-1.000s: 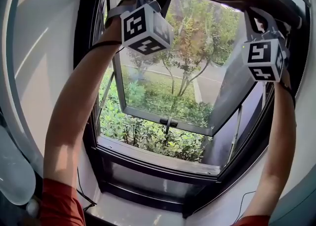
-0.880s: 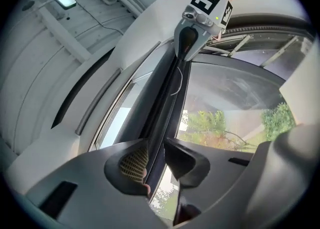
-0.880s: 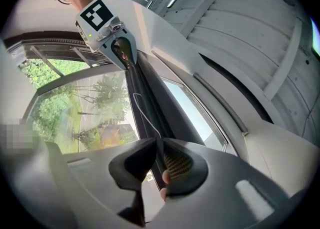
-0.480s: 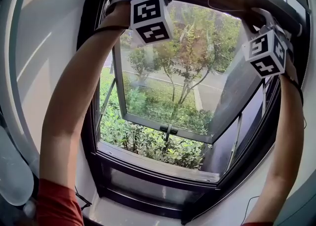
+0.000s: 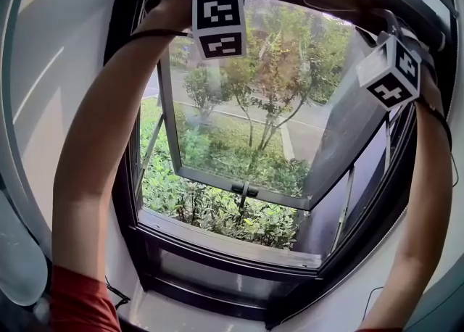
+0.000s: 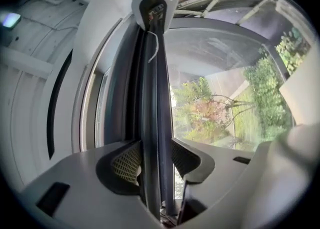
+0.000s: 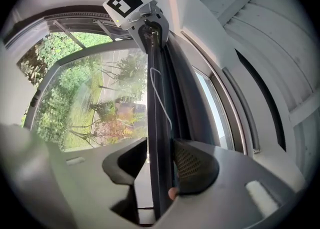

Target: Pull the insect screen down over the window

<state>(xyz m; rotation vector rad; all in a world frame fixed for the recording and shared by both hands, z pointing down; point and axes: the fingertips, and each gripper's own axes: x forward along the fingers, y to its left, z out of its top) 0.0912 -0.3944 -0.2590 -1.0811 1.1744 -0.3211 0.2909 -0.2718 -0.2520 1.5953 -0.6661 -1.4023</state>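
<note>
While lying along the top of the window frame [image 5: 210, 283], passes as a dark insect-screen bar [image 6: 152, 98] straight between the jaws of the left gripper [image 6: 156, 155]: just opened, apart, pads flanking without clamping. Passes likewise between the jaws of the right gripper [image 7: 160, 155], also just opened, apart. Thin white cord [image 6: 157, 47] alongside. Below, out-tilted glass sash [image 5: 239, 142], shrubs [image 5: 210, 211].

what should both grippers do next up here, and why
Probably close both jaws on the screen bar. The jaws of the left gripper and right gripper have just been opening and straddle it, apparently not yet pressing, so nothing is gripped for pulling down.
</note>
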